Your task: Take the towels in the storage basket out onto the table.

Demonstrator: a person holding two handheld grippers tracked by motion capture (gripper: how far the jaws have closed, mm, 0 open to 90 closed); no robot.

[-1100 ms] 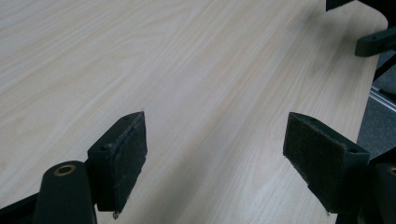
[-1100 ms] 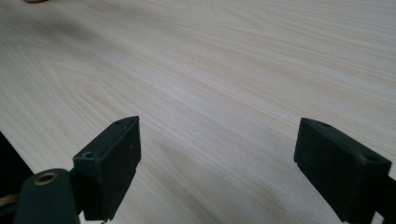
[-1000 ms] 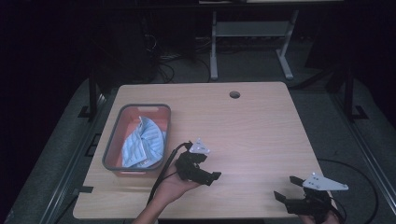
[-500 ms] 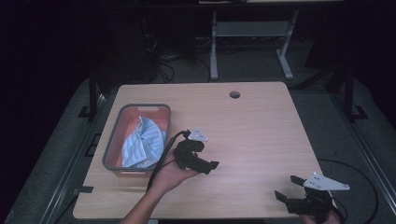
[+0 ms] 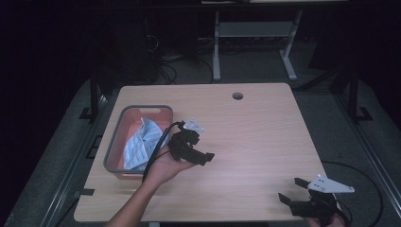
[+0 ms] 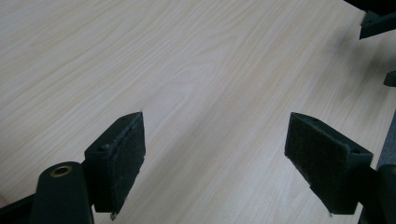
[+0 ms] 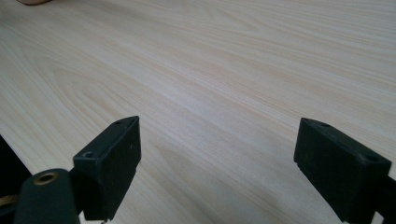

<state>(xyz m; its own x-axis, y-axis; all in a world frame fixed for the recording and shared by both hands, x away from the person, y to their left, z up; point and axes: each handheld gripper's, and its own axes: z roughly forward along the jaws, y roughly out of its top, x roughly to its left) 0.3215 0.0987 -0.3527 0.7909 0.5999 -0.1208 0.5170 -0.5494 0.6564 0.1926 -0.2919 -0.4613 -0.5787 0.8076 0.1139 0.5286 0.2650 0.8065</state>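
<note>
The surface [image 5: 265, 137] is bare wood except at its left side, where a grey bin [image 5: 116, 142] with a pink floor holds a crumpled blue cloth [image 5: 139, 144].

Just right of the bin's rim, the left tongs [image 5: 201, 153] are held above the wood with jaws spread wide and nothing between them; the left gripper view looks down on plain wood grain. The right tongs [image 5: 289, 190] wait at the near right corner, also gaping and empty, well apart from the bin.

The work appears to concern the cloth. To grip it well, I would turn the left tongs back toward the bin, come down over a raised fold rather than a flat patch, and close fully before lifting, clear of the rim.
</note>
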